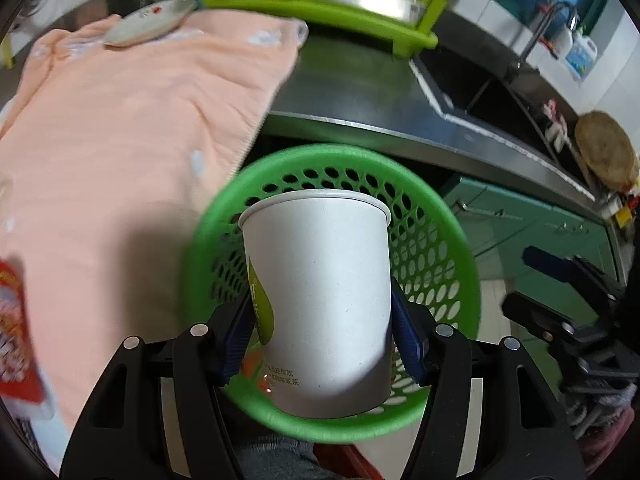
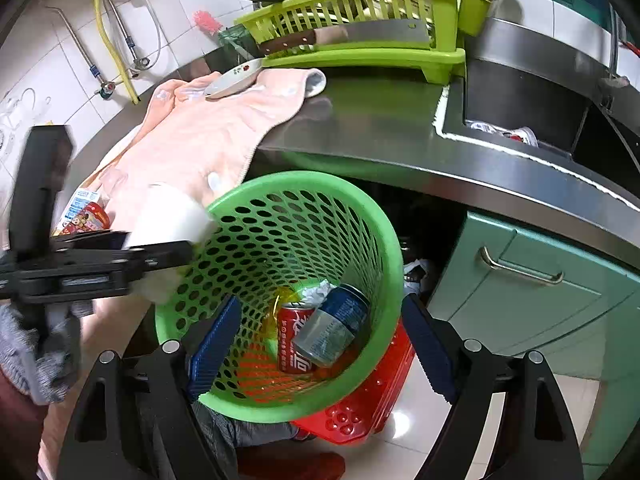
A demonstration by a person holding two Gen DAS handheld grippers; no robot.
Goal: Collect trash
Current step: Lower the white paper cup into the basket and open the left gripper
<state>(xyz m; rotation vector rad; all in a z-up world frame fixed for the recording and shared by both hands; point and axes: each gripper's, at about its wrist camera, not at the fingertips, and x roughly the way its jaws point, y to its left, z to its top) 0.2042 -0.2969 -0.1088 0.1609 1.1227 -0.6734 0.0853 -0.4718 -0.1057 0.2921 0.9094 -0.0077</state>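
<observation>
Steel worktop (image 2: pixel 384 136) runs along this kitchen, but nearest to me is my left gripper (image 1: pixel 320 336), its fingers pinching a white paper cup (image 1: pixel 320 300) just over the near rim of the green basket (image 2: pixel 384 280). My right gripper (image 2: pixel 320 344) has its fingers spread either side of that basket, gripping nothing. Inside lie a red can (image 2: pixel 294 336), a blue can (image 2: pixel 334 328) and some crumpled wrapping. If I let go too early, I judge the cup could clip the rim and drop to the floor. Farther back, a peach towel (image 2: pixel 208 136) overhangs the worktop's front edge, a snack packet (image 2: pixel 86 218) sits beside it, and the dish rack (image 2: pixel 360 24) stands at the back.
</observation>
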